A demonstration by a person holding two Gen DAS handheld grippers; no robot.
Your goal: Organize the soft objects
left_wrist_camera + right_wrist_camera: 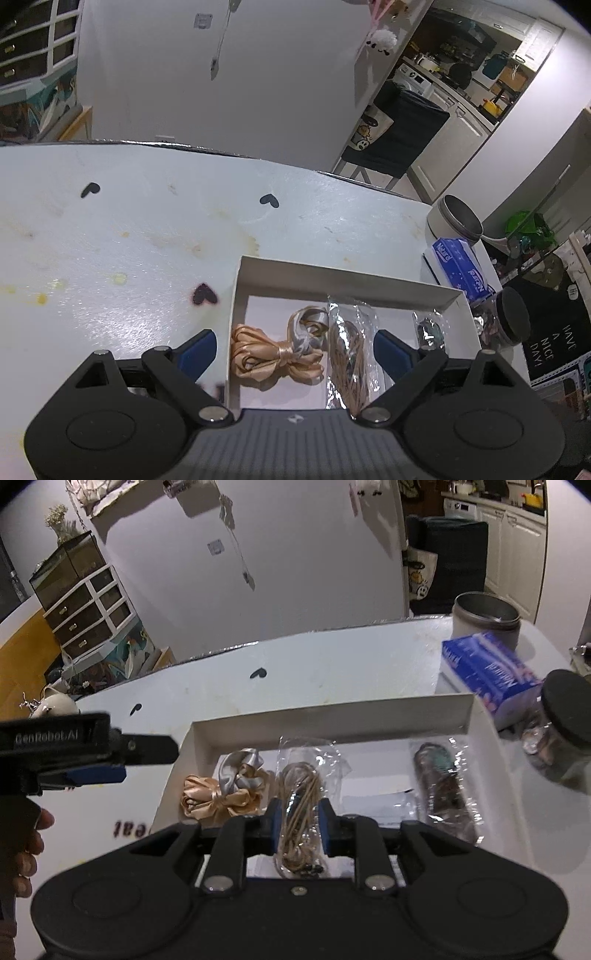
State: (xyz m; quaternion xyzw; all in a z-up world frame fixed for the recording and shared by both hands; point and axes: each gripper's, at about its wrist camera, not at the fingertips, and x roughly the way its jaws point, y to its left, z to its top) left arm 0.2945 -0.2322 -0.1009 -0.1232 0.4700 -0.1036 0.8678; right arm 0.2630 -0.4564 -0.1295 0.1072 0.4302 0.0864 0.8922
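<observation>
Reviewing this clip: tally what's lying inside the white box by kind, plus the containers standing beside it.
Ribbon bundles: 2, one gold, one silver
Clear plastic packets: 2, one of tan cord held by the right gripper, one dark
Containers beside the white box: 3, metal tin, blue pack, black-lidded jar
Total: 7

White stained table point(147, 229) — carries box point(343, 275), tin point(456, 221), tissue pack point(461, 271), jar point(506, 319).

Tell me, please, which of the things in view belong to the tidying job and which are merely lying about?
Belonging to the job:
white box
ribbon bundle
bagged cord, clamped by the right gripper
dark wrapped packet
left gripper, open

Lying about:
metal tin
blue tissue pack
black-lidded jar
</observation>
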